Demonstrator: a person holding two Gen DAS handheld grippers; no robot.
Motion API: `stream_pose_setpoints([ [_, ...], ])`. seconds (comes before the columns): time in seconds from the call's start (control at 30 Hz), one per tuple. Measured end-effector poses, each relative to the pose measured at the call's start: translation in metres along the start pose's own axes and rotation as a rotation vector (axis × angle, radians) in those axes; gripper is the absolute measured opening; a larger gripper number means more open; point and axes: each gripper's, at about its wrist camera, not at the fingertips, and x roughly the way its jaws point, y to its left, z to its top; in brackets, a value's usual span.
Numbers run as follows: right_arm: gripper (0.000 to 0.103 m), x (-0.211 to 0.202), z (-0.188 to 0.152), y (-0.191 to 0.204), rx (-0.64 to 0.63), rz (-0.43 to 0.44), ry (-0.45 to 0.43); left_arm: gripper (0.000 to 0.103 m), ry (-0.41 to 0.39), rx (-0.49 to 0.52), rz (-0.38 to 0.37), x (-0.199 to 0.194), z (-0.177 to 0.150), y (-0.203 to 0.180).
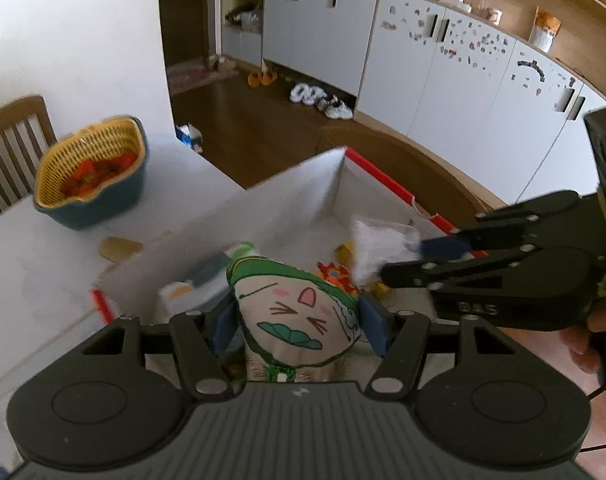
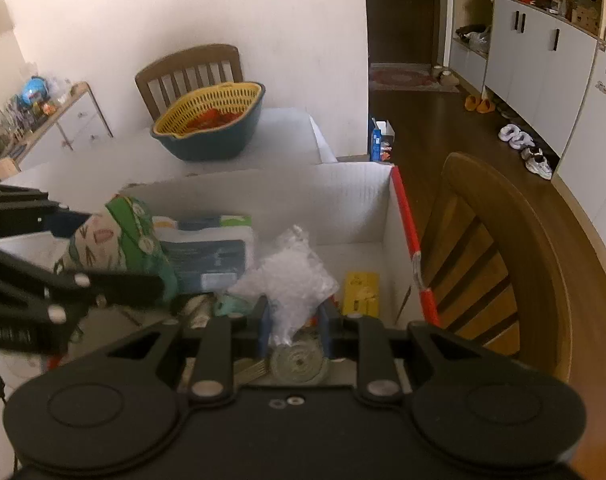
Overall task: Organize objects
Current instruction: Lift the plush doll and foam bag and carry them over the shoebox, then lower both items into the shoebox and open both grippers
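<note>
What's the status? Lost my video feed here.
Left gripper shut on cat-face plush. Right gripper shut on bubble wrap. Both over white box, nothing blocking.

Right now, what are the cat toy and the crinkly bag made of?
Cat toy: looks like soft matte printed cloth, probably stuffed, as it bulges between the pads. Crinkly bag: seems to be thin clear plastic, shiny and wrinkled, maybe bubble wrap.

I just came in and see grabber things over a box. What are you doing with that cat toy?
A person is tidying up with two hand-held grippers. The left gripper is clamped on a stuffed cat-face toy, and the right gripper pinches a piece of bubble wrap. Both are held over the open white cardboard box, which already has some things inside.
</note>
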Motion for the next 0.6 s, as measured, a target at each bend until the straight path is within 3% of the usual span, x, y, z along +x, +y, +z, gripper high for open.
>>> stream_pose_setpoints([
  [0.27,0.023,0.038,0.011,-0.006,-0.048,0.024,0.056,0.063,0.059,0.029,0.025,0.037,-0.01,-0.009],
  [0.6,0.023,0.069,0.004,-0.008,-0.062,0.036,0.143,0.064,0.13,-0.012,0.024,0.06,-0.018,0.004],
])
